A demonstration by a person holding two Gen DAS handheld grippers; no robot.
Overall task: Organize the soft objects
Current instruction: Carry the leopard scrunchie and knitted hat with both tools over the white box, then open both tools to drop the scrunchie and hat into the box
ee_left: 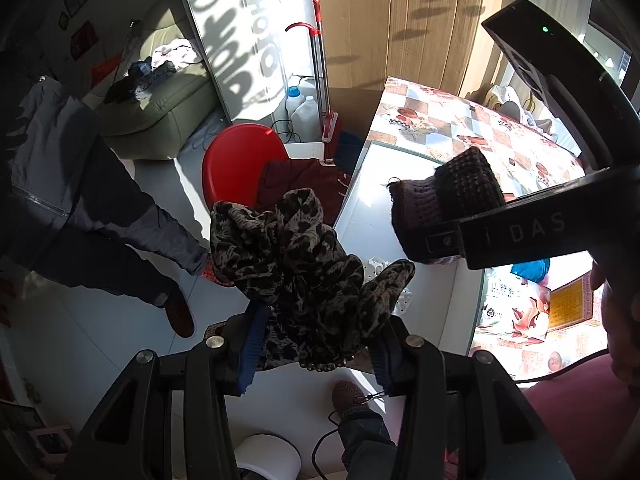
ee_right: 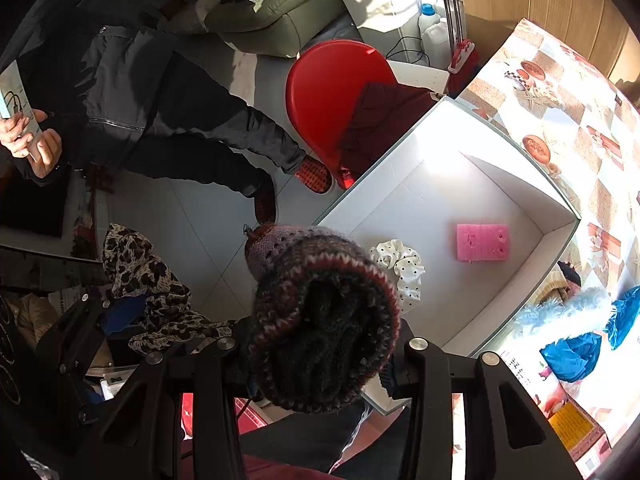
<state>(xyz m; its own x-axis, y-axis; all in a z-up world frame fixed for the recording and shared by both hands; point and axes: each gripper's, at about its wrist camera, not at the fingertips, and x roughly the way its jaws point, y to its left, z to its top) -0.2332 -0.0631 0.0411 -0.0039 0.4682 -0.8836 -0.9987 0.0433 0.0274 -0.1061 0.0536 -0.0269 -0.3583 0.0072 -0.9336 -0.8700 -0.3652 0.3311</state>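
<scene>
With the left gripper [ee_left: 316,344] clamping a scarf [ee_left: 296,256] and the right gripper [ee_right: 320,364] a hat [ee_right: 324,320], either could snag the box [ee_right: 560,216] rim below.

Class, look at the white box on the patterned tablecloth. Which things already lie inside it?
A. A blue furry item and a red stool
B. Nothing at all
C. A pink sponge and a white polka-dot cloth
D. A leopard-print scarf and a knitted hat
C: the right wrist view shows the pink sponge and the white polka-dot cloth lying on the floor of the white box.
</scene>
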